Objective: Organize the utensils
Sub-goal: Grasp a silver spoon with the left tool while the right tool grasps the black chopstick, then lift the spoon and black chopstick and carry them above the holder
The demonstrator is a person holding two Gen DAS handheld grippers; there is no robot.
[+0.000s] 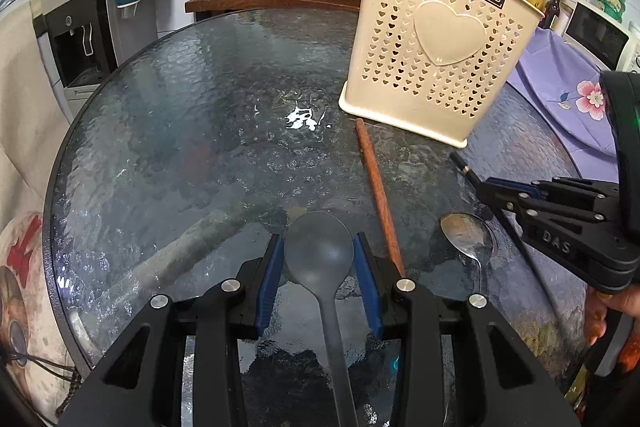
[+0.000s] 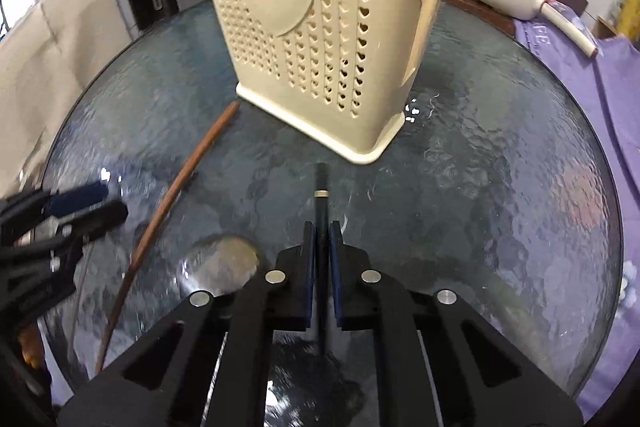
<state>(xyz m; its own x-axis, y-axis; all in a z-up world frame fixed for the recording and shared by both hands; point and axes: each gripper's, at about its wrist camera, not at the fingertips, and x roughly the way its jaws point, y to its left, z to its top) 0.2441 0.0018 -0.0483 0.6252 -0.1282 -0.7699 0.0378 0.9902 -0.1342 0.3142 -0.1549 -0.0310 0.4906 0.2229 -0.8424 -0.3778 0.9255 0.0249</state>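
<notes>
Lower centre, the left gripper (image 1: 319,255) stands spread around a grey spoon (image 1: 319,247); the right gripper (image 2: 321,247) pinches a black chopstick (image 2: 321,187). The cream holder (image 1: 436,43) fills the upper right.

A cream holder (image 1: 436,47) stands upright at one o'clock. Flat on the glass: grey ladle (image 1: 320,251), brown chopstick (image 1: 378,195), steel spoon (image 1: 470,237), black chopstick (image 2: 321,187).
</notes>
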